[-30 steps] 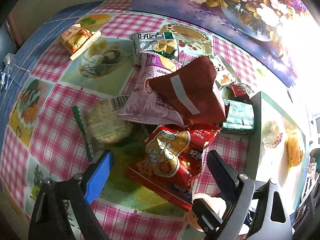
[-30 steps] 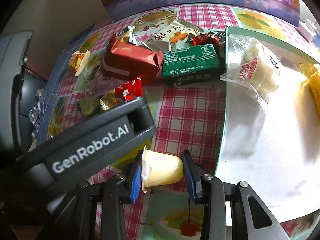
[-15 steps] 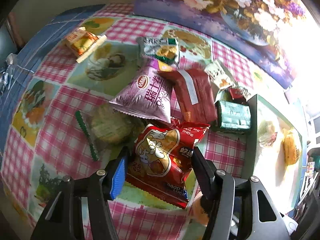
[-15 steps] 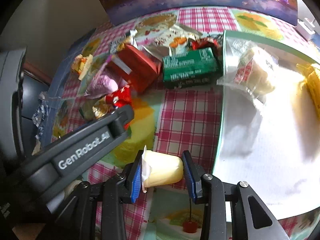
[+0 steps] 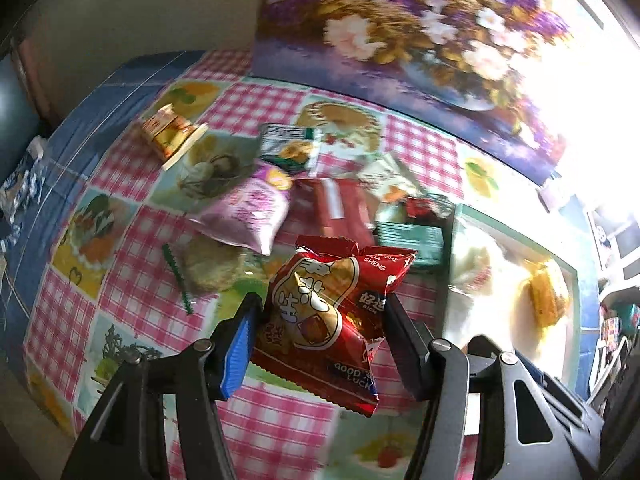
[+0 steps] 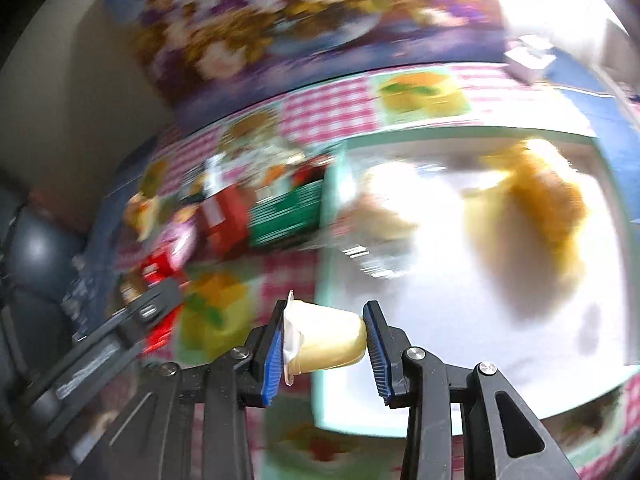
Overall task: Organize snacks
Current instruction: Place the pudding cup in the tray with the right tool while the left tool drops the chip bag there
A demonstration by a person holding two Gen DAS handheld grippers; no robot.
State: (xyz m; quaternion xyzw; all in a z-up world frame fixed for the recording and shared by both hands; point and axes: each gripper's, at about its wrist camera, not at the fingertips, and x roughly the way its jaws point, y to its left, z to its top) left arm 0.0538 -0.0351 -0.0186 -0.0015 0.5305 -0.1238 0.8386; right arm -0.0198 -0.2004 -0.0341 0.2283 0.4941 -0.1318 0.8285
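A red snack packet hung clamped in the left gripper above the tablecloth; the right gripper pinched a jelly cup beside the tray. Two snacks lay inside; a heap remained.

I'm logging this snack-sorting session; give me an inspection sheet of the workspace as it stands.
Surface: table under a pink checked cloth with fruit pictures.
Job's things: red snack packet and pale yellow jelly cup, both lifted; white tray with green rim holding an orange-yellow snack and a pale wrapped one.
Clutter: loose pile with a pink bag, dark red packet, green packet, round cracker in clear wrap.
Grippers: left gripper shut on the red packet; right gripper shut on the cup.
Cables: nothing seen.
Surroundings: flower painting standing behind the table.
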